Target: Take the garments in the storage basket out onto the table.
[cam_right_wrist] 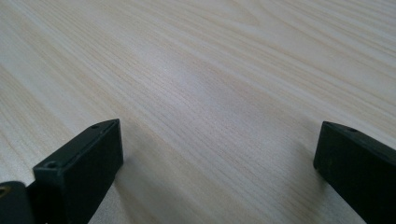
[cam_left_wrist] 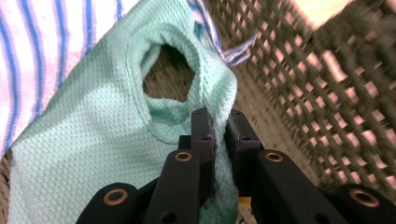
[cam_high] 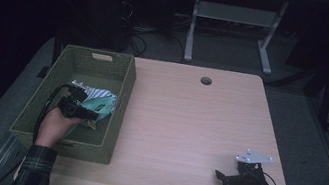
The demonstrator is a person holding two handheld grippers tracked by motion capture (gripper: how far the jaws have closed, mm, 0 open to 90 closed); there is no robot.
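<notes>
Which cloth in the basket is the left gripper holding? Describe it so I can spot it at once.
Start at the green woven basket on the table's left side. Inside it, the left gripper is shut on a fold of the mint-green cloth. That cloth is plain with a fine knit texture, unlike the white cloth with blue stripes lying against it.

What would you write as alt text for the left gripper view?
The left gripper has its black jaws pinched shut on a fold of mint green cloth inside a woven basket. A white cloth with blue stripes lies beneath it.
</notes>
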